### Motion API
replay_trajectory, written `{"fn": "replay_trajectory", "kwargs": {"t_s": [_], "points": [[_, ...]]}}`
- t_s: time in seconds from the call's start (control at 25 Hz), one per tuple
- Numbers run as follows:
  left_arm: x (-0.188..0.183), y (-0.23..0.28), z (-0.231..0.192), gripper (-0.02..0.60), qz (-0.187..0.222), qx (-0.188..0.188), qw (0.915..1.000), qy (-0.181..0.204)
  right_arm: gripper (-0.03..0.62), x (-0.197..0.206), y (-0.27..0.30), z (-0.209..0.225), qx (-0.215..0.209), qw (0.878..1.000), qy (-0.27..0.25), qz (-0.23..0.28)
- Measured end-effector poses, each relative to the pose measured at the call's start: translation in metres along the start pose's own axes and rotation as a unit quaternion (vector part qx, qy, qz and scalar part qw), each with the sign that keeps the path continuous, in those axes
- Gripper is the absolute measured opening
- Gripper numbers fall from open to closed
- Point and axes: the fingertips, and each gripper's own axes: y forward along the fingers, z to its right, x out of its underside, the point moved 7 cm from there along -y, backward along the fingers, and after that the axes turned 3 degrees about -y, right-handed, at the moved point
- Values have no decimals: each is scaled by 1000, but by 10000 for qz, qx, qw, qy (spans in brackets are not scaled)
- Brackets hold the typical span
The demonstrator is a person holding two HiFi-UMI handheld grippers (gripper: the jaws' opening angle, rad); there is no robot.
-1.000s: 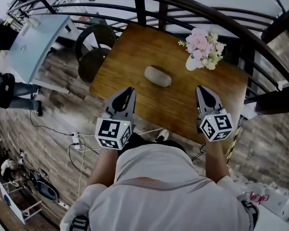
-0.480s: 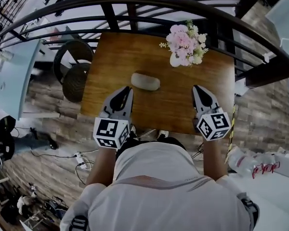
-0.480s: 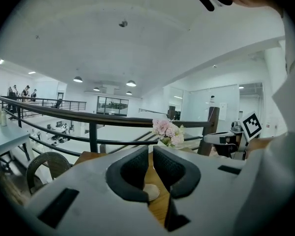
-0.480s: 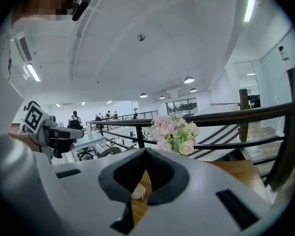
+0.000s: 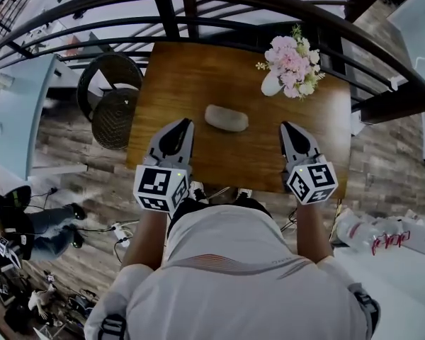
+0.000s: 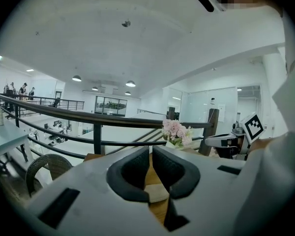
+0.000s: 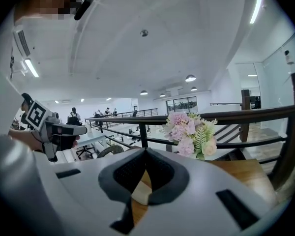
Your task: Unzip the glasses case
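Left gripper point(image 5: 183, 123) and right gripper point(image 5: 286, 126) hover shut and empty over the near edge of the table point(image 5: 191, 69), flanking the glasses case point(image 5: 227, 117) lying mid-table between them — best to open one, pin the case, then seek the zipper pull.
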Motion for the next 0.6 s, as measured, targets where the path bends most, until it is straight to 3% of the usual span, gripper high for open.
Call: {"fn": "replay_trajectory", "kwargs": {"t_s": [0.28, 0.4, 0.6], "points": [[5, -4, -2, 32, -112, -123, 9998, -73, 52, 11, 20, 6, -310, 9985, -244, -368], [13, -6, -2, 32, -249, -229, 9994, -119, 210, 27, 39, -1, -796, 9911, -633, -857], [27, -11, -2, 32, -458, -406, 9979, -199, 368, 64, 78, -15, -1451, 9665, -1340, -1640]]}}
